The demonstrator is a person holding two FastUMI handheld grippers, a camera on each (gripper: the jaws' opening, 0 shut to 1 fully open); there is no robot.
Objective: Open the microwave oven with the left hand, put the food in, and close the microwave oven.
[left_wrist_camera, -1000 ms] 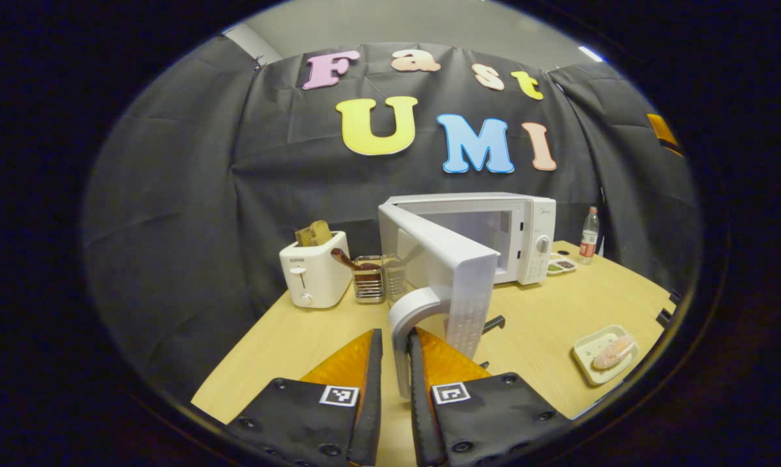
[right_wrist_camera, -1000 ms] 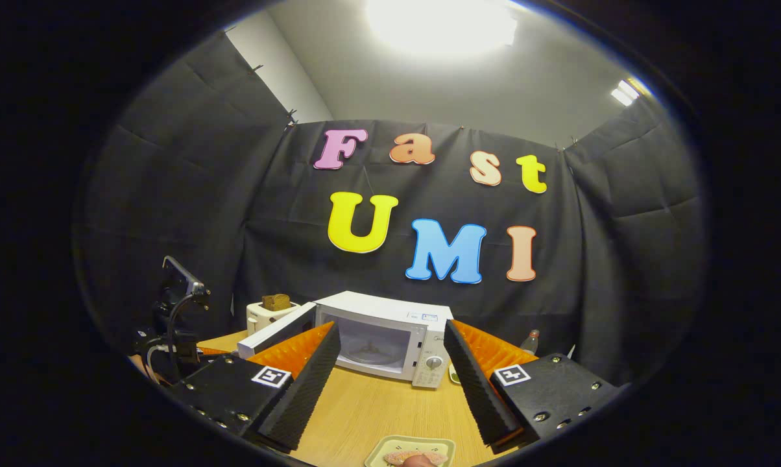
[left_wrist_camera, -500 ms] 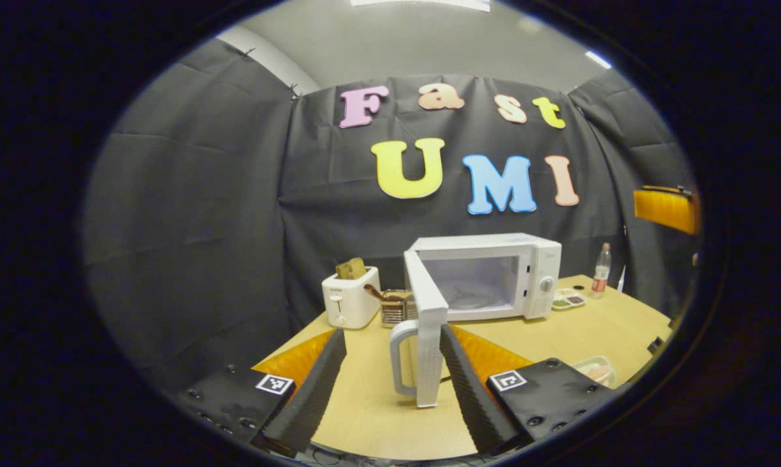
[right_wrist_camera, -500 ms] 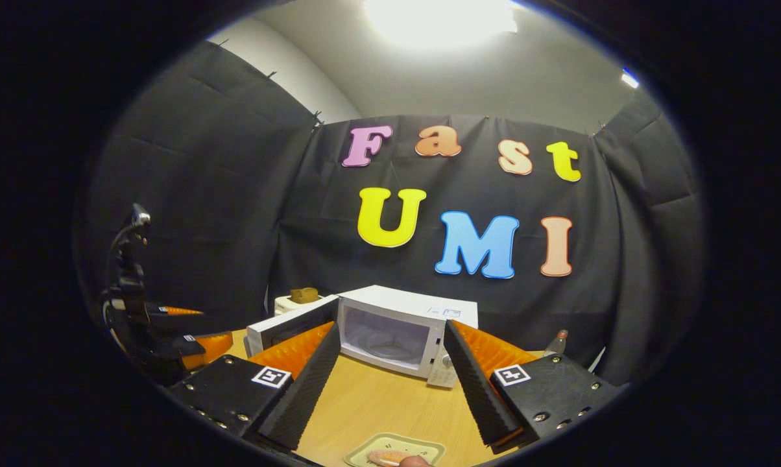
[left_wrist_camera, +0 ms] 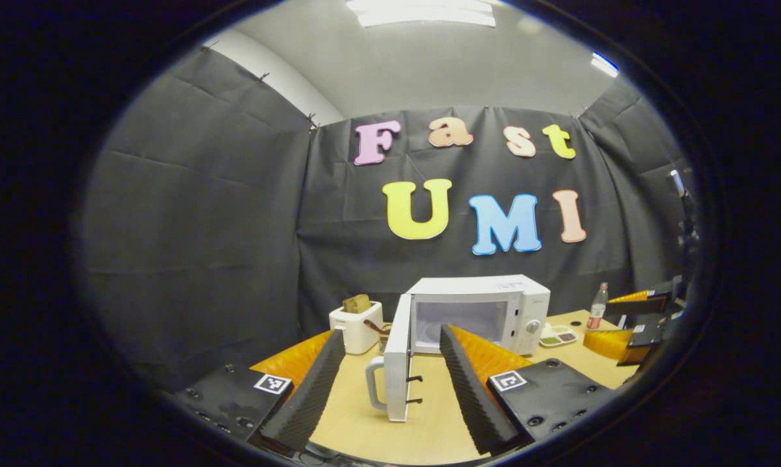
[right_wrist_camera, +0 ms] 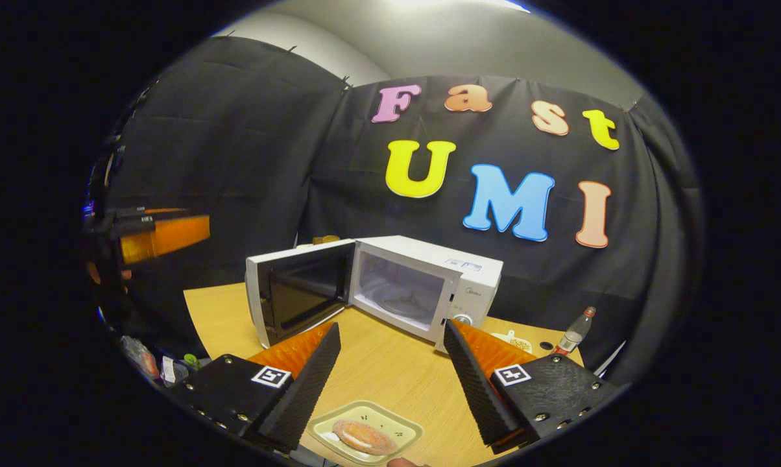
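The left hand-held gripper [left_wrist_camera: 385, 383] has its two ridged fingers [left_wrist_camera: 309, 395] spread wide, gripping nothing. The right hand-held gripper [right_wrist_camera: 390, 383] is likewise spread wide and empty, tilted downward, both held level with each other.

- Toaster [left_wrist_camera: 356, 325]: lower right corner hidden behind open microwave door [left_wrist_camera: 398, 358] in left gripper view; contents of slot too small to identify.
- Divided dish [left_wrist_camera: 557, 336] beside microwave [left_wrist_camera: 478, 310]: contents too small to tell.
- Right gripper [left_wrist_camera: 630, 322], seen far off in left gripper view: cut off by picture edge.
- Tray of food [right_wrist_camera: 364, 431]: near edge cut off at bottom of right gripper view.
- Bottle [right_wrist_camera: 573, 334]: base hidden behind right gripper's body.
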